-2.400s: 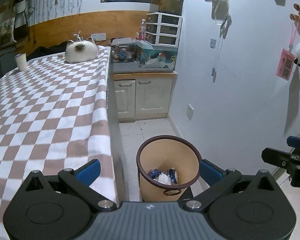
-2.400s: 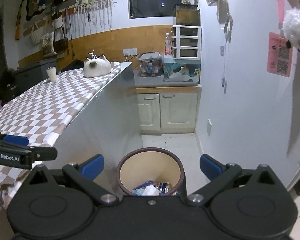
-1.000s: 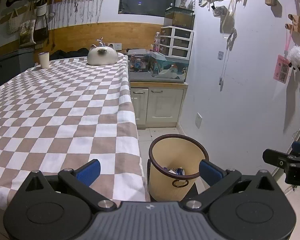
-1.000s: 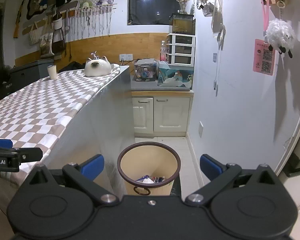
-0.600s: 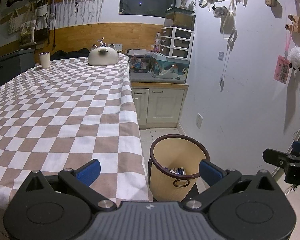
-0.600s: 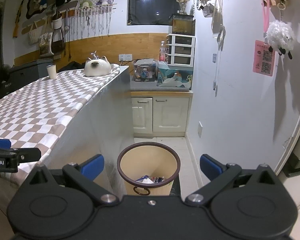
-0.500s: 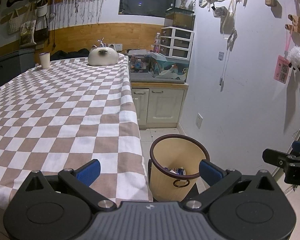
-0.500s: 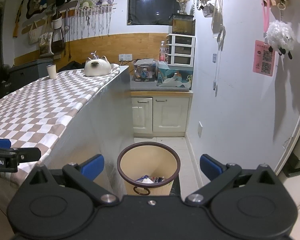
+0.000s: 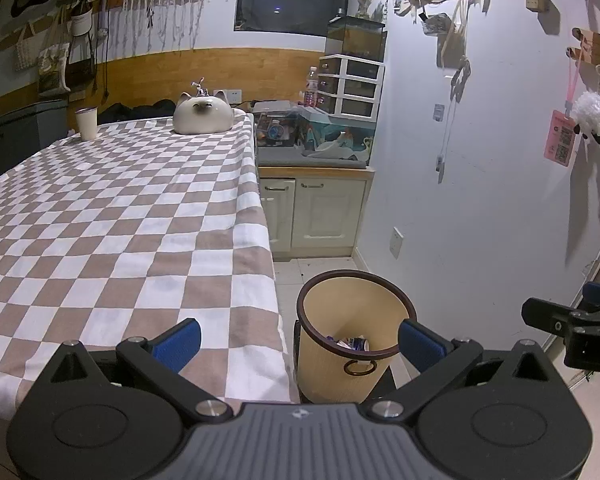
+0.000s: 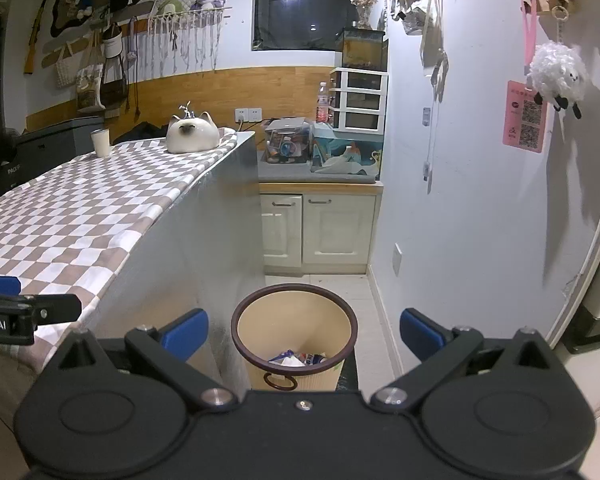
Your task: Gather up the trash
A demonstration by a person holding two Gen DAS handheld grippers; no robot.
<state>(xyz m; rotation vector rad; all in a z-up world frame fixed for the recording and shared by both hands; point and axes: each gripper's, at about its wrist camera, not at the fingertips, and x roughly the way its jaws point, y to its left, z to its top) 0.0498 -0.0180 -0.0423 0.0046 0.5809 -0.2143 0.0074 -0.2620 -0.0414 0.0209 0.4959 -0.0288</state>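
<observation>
Risk: with nothing gripped and the checkered surface (image 9: pixel 120 208) showing no loose trash, time could be wasted hunting, or the cat-shaped ceramic (image 9: pixel 203 114) and cup (image 9: pixel 87 123) at upper left mistaken for trash. Left tool (image 9: pixel 298 334) and right tool (image 10: pixel 302 330) are held level, spread wide and empty, both aimed at the tan wastebasket (image 10: pixel 294 334) at lower centre, wrappers (image 10: pixel 296 359) seen inside.

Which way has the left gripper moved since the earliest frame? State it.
Yes. The left gripper pulled back and up: the bin looks smaller and more checkered tablecloth shows.
</observation>
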